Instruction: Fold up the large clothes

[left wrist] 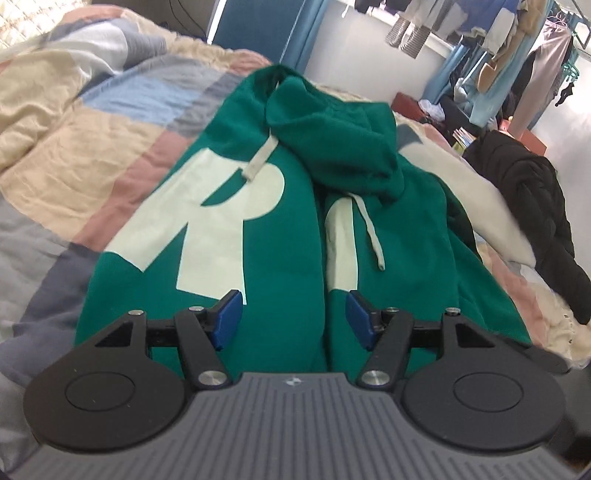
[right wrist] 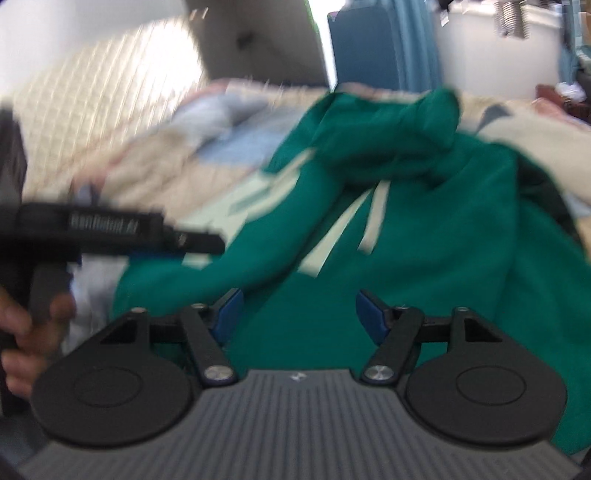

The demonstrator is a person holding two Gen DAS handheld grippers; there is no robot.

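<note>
A green hoodie with big pale letters lies on the bed, its sides folded in to a seam down the middle and its hood flopped over the chest. My left gripper hovers over the hoodie's lower part, open, with nothing between its blue pads. The blurred right wrist view shows the same hoodie with its pale drawstrings. My right gripper stands open above the green cloth and grips nothing. At that view's left, a hand holds the left gripper over the hoodie's left edge.
A patchwork quilt in cream, pink, blue and grey covers the bed. A black padded jacket lies at the bed's right edge. Clothes hang on a rack at the back right, beside blue curtains.
</note>
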